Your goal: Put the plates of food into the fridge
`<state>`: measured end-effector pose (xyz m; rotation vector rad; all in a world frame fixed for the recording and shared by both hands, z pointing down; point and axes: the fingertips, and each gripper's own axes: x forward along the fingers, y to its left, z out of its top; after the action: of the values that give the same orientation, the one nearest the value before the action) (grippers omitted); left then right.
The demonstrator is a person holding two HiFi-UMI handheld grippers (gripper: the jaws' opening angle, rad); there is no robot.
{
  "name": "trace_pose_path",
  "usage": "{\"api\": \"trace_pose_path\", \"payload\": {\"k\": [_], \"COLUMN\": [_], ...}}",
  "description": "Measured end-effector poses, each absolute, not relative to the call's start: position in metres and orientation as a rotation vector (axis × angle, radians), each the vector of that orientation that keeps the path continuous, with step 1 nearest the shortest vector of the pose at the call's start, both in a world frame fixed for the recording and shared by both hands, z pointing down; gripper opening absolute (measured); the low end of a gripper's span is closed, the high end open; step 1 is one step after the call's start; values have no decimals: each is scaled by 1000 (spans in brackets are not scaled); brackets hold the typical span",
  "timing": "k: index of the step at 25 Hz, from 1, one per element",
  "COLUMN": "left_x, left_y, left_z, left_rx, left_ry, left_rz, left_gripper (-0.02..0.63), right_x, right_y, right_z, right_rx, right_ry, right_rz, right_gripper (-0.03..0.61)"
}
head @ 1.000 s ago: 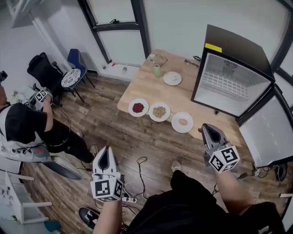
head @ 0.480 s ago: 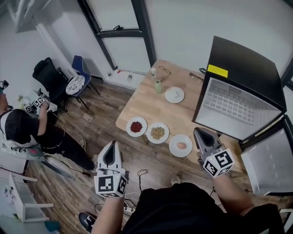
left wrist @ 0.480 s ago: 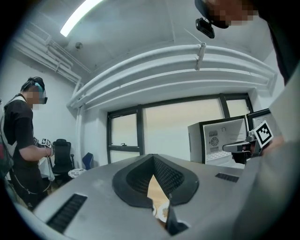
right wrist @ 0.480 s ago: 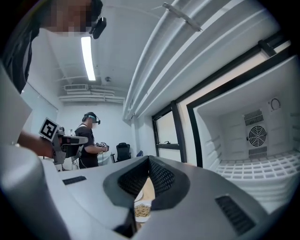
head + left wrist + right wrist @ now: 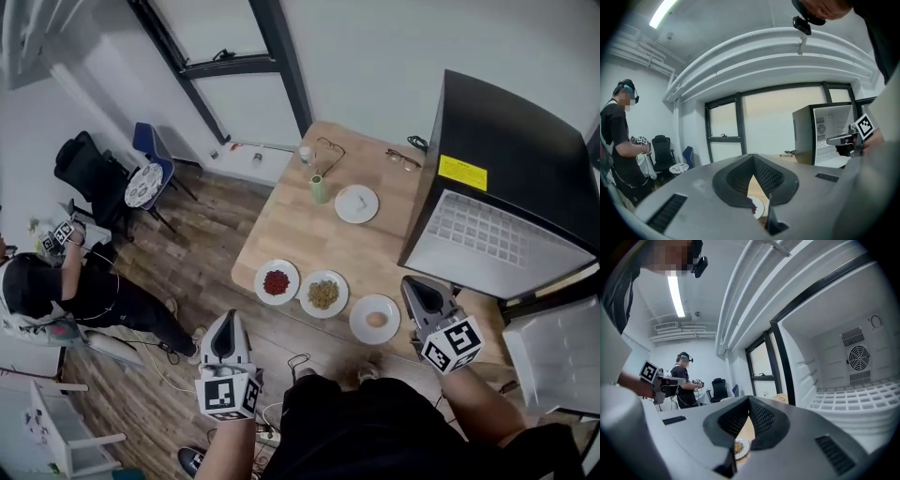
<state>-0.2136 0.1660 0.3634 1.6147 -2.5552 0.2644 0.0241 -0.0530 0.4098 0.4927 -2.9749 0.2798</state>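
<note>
Four round white plates rest on the light wooden surface [image 5: 295,225], and none is yet inside the black mini fridge [image 5: 506,131]. The fridge stands ahead and to the right of the right claw [image 5: 419,289], with its white door [image 5: 555,354] swung open. Three plates form a row. The plate of red food [image 5: 277,282] lies ahead and to the right of the left claw [image 5: 225,323]. The plate of brown grains [image 5: 323,293] sits between the two claws, and the plate with one pale orange piece [image 5: 376,319] is just left of the right claw. The fourth plate [image 5: 356,203] lies farther ahead, near a green cup [image 5: 320,188]; what it carries is too small to name.

Both claws are pressed together and pinch nothing, and both hover short of the plates. The step in hand looks like the approach to a first pick. For the next move, the right claw would need to spread, drop to the nearest plate's rim, pinch it and keep it level on the way to the fridge shelf.
</note>
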Motion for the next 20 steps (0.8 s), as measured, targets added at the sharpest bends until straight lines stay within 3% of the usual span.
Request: {"api": "trace_pose_path", "payload": {"k": [14,20], "left_x": [-279,-275], "left_y": [37,-5], "left_z": [362,374], "left_rx": [2179,2446], "left_ry": [-2208,-1939], "left_rz": [180,134], "left_gripper": [3,3], "right_x": [-42,-28], "right_y": [-75,-57], "right_z": [397,408], "right_rx": [981,1249], "right_ry": [-2900,-2773], "right_rz": [253,262], "right_gripper": [21,21]}}
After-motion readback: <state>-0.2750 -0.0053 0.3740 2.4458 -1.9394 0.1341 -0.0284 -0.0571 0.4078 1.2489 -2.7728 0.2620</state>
